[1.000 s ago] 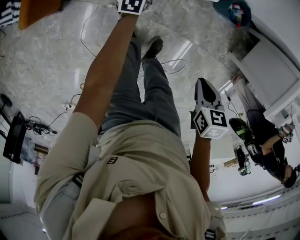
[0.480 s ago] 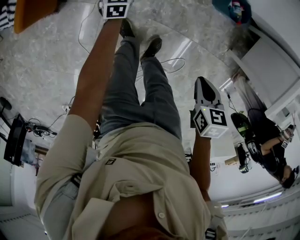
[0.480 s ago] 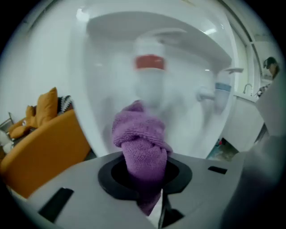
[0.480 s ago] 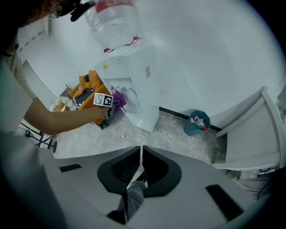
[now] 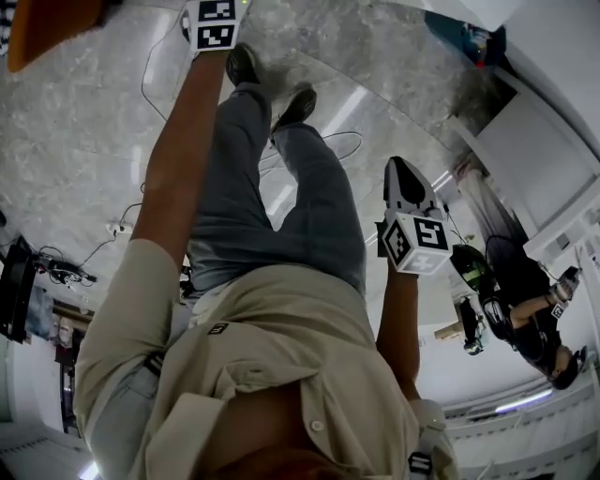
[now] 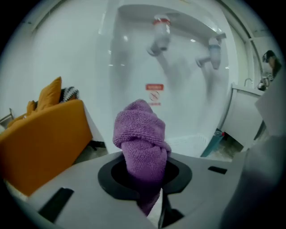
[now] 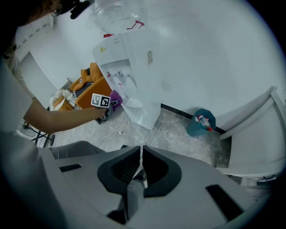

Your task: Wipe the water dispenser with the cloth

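Note:
The white water dispenser (image 6: 178, 89) fills the left gripper view, with a red-capped tap (image 6: 160, 33) and a second tap (image 6: 213, 49) above its recess. My left gripper (image 6: 145, 176) is shut on a bunched purple cloth (image 6: 140, 134), held close before the dispenser's lower front; I cannot tell whether they touch. The right gripper view shows the dispenser (image 7: 134, 67) with its bottle (image 7: 117, 13), and the cloth (image 7: 115, 97) near the drip tray. The left gripper (image 5: 214, 21) is stretched far ahead. My right gripper (image 7: 141, 154) is shut on nothing and hangs back by my side (image 5: 405, 187).
An orange sofa (image 6: 44, 138) stands left of the dispenser. A blue bin (image 7: 199, 121) sits by the wall to its right, beside a white cabinet (image 7: 254, 134). A white cable (image 7: 117, 129) lies on the marble floor. Another person (image 5: 525, 300) is at the right.
My left arm with the cloth has swung leftward in the head view. The right gripper has stayed at my side.

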